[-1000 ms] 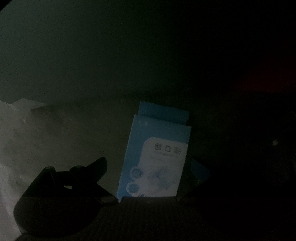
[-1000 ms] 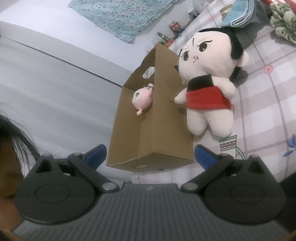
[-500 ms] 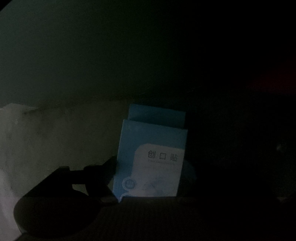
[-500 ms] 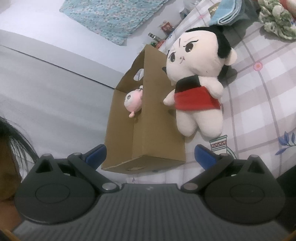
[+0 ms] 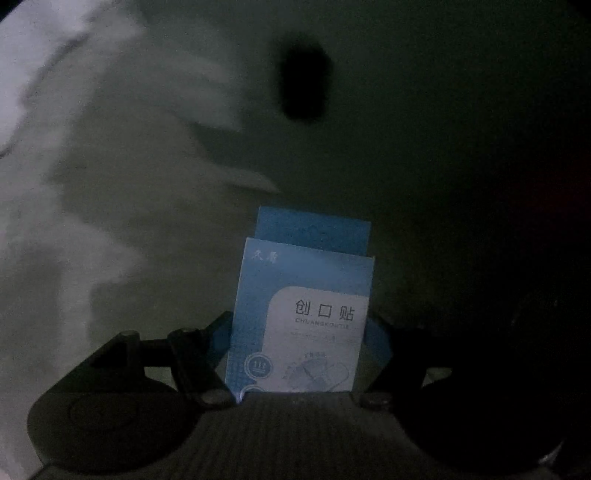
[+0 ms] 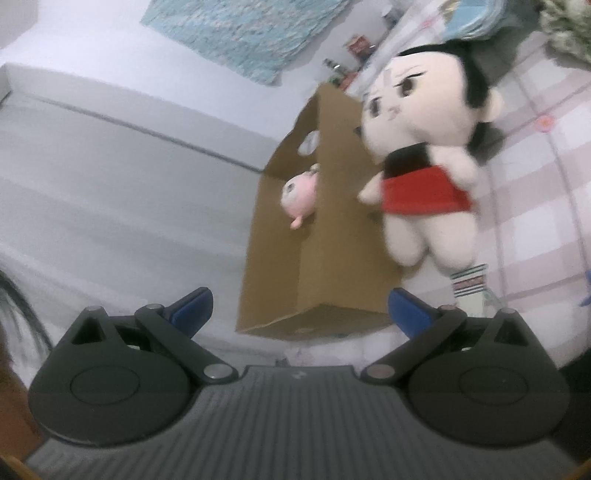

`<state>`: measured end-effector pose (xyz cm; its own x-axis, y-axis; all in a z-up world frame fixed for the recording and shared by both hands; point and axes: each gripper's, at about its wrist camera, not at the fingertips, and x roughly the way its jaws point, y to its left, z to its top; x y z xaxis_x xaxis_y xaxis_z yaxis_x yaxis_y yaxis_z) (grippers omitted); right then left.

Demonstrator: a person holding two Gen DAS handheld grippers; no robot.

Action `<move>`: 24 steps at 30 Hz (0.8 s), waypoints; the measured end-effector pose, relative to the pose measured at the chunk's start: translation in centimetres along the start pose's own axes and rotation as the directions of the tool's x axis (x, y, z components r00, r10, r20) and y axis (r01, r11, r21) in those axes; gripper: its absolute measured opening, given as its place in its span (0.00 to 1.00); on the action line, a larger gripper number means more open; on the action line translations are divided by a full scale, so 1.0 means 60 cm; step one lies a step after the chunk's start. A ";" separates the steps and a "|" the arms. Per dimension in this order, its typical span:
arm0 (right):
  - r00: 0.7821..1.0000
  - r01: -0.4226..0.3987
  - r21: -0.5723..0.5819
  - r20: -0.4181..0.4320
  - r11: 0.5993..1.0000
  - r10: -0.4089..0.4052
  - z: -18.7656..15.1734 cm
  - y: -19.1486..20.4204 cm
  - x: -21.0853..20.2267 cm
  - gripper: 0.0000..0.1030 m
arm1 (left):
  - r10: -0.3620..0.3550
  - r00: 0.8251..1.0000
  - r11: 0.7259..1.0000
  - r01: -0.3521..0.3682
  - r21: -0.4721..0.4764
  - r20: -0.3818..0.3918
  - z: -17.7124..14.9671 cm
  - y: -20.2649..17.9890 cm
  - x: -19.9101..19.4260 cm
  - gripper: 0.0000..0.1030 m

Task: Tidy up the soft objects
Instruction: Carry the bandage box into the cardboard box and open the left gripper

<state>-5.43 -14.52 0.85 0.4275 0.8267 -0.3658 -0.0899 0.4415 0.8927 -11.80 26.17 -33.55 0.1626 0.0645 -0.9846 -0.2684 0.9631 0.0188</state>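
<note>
Between the blue pads of my left gripper [image 5: 300, 339] stood a small blue box [image 5: 301, 314], upright, its white label printed with Chinese characters and the letters CHUANGKOUTIE, a flap of the same blue rising behind its top edge. Both pads pressed against its sides, so the gripper was pinching it about halfway closed. Everything around it was dim: a pale, blurred surface with one dark oval spot lay beyond, and I could not tell what it was. Ahead of my right gripper [image 6: 300, 306] sat a doll [image 6: 424, 162] with black hair, a cream body and a red skirt, leaning against the side of a brown carton [image 6: 325, 266] on the checked bedspread [image 6: 535, 184]. A small pink plush [image 6: 299, 195] hung over the carton's near rim, its face turned outward. The carton's far wall had an oval handle hole. My right gripper's fingers were spread wide with nothing between them, apart from the carton and the doll. A blue patterned cloth [image 6: 251, 33] lay farther back, and the view was slightly blurred.
</note>
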 end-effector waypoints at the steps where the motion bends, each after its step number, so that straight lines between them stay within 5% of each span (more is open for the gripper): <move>1: 1.000 -0.013 -0.021 -0.011 1.000 0.013 0.001 0.009 0.004 0.99 | 0.013 0.999 0.999 -0.012 -0.038 0.037 -0.005 0.021 -0.047 0.72; 4: 0.999 -0.029 -0.094 -0.037 0.995 0.026 0.011 0.044 0.020 0.99 | 0.060 0.985 0.988 -0.035 -0.150 0.160 -0.009 0.068 -0.188 0.72; 7: 0.998 -0.030 -0.178 -0.056 0.984 0.021 0.027 0.089 0.039 0.99 | 0.143 0.943 0.972 -0.077 -0.223 0.301 -0.021 0.093 -0.333 0.72; 12: 0.996 -0.034 -0.276 -0.093 0.960 0.008 0.081 0.171 0.093 0.99 | 0.214 0.824 0.961 -0.081 -0.265 0.524 0.014 0.098 -0.545 0.72; 16: 0.997 0.005 -0.324 -0.072 0.946 -0.030 0.125 0.217 0.128 0.99 | 0.125 0.739 0.983 -0.001 -0.184 0.662 0.095 0.049 -0.680 0.73; 20: 0.999 0.001 -0.328 -0.042 0.945 -0.015 0.156 0.233 0.130 0.99 | -0.108 0.738 0.989 0.148 -0.003 0.666 0.238 -0.021 -0.725 0.73; 22: 1.000 0.005 -0.320 -0.026 0.947 -0.014 0.169 0.227 0.122 0.99 | -0.208 0.769 0.975 0.209 0.069 0.605 0.330 -0.060 -0.709 0.73; 24: 1.000 0.017 -0.308 -0.008 0.951 -0.021 0.182 0.212 0.112 0.99 | -0.229 0.815 0.973 0.202 0.109 0.532 0.421 -0.111 -0.672 0.73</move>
<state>6.11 -7.17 12.60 0.4221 0.8202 -0.3861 -0.3553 0.5416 0.7619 7.39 23.78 10.42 0.6994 -0.0286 -0.7142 -0.1254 0.9788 -0.1619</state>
